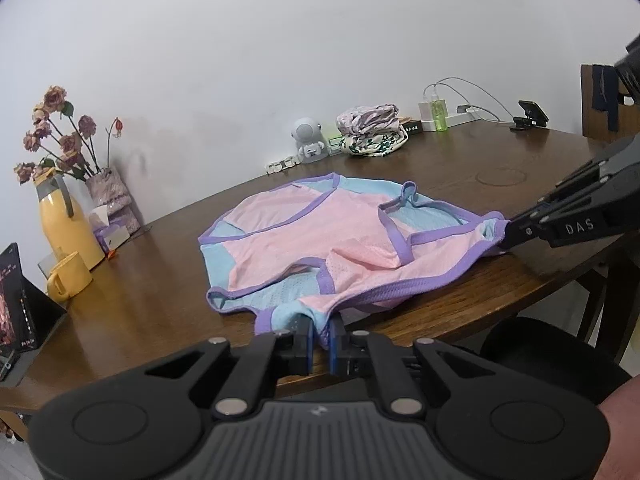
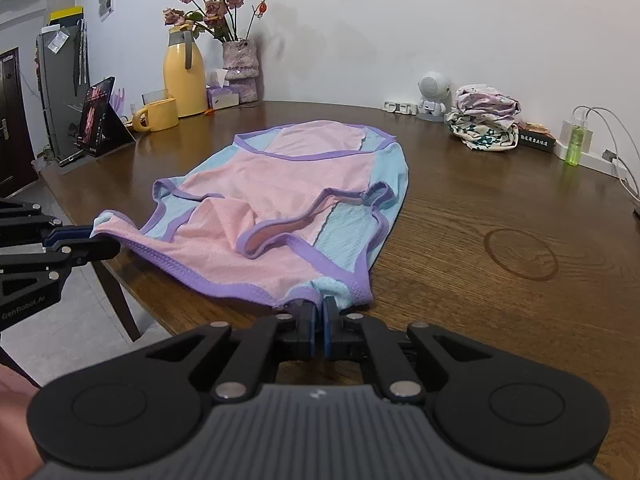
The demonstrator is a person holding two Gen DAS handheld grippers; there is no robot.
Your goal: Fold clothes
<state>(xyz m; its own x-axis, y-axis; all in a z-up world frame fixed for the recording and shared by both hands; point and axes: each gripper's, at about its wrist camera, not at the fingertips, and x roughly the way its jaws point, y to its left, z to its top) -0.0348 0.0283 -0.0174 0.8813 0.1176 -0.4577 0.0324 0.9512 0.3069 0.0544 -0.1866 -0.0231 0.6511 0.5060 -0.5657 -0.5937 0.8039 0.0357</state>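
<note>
A pink and light-blue mesh vest (image 1: pixel 320 232) with purple trim lies spread on the brown wooden table (image 1: pixel 160 292), its near edge at the table's front. My left gripper (image 1: pixel 320 332) is shut on the vest's near blue corner, which bunches between the blue pads. In the right wrist view the same vest (image 2: pixel 280 184) runs away from me, and my right gripper (image 2: pixel 322 308) is shut on its near hem. Each gripper shows in the other view: the right gripper (image 1: pixel 508 236) pinches the far right corner, the left gripper (image 2: pixel 94 242) the left corner.
Along the wall stand a yellow flask (image 2: pixel 184 76), a yellow mug (image 2: pixel 156 116), a vase of dried roses (image 2: pixel 240 64), a tablet (image 2: pixel 98 114), a white astronaut figure (image 2: pixel 432 96), a stack of folded clothes (image 2: pixel 484 120) and a green bottle (image 2: pixel 574 146) by a charger with cables.
</note>
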